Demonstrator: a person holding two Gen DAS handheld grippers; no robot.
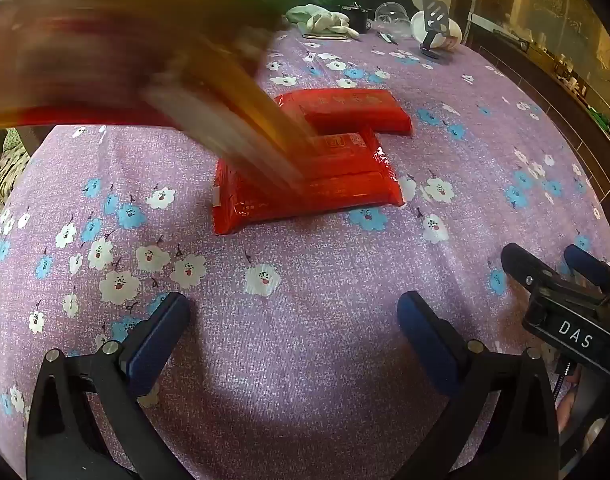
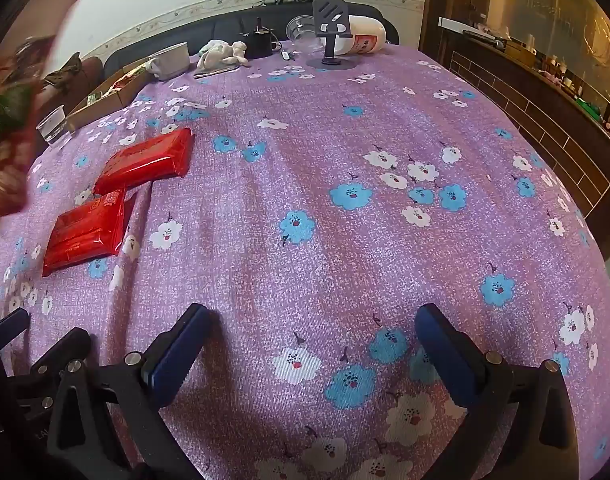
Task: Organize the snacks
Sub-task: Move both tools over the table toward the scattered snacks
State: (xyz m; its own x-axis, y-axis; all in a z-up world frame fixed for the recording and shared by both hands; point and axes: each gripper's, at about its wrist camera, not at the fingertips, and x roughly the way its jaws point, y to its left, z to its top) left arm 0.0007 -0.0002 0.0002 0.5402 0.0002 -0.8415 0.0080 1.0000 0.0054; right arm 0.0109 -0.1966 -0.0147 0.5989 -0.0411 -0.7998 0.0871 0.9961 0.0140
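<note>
Here, two red snack packets lay on a table covered by a purple tablecloth (image 2: 325, 128) printed with blue and white flowers. The near packet (image 1: 325, 196) sat just beside the far packet (image 1: 357, 110), the two meeting at a corner; whether they overlapped could not be told. In the right wrist view the same pair lay well to the left, the near one (image 2: 85, 232) below the far one (image 2: 149, 160).

The left gripper (image 1: 293, 320) hung over bare cloth short of the packets, its blue-padded jaws spread wide with nothing between them. The right gripper (image 2: 311, 332) likewise stood wide and empty above the flowered cloth, well apart from the packets. Part of the right gripper also showed at the lower right edge of the left wrist view.

A large blurred shape (image 1: 233, 120), brown, yellow and red, swept across the upper left of the left wrist view and covered part of the near packet; what it was could not be made out.

Along the far edge of the table stood a grey phone stand (image 2: 331, 36), a white bowl (image 2: 171, 60), a clear plastic container (image 2: 301, 32), a crumpled pale cloth (image 2: 223, 54) and a small dark object (image 2: 259, 42). A clear plastic cup (image 2: 53, 126) and an open cardboard box (image 2: 109, 94) sat at the left edge.
</note>
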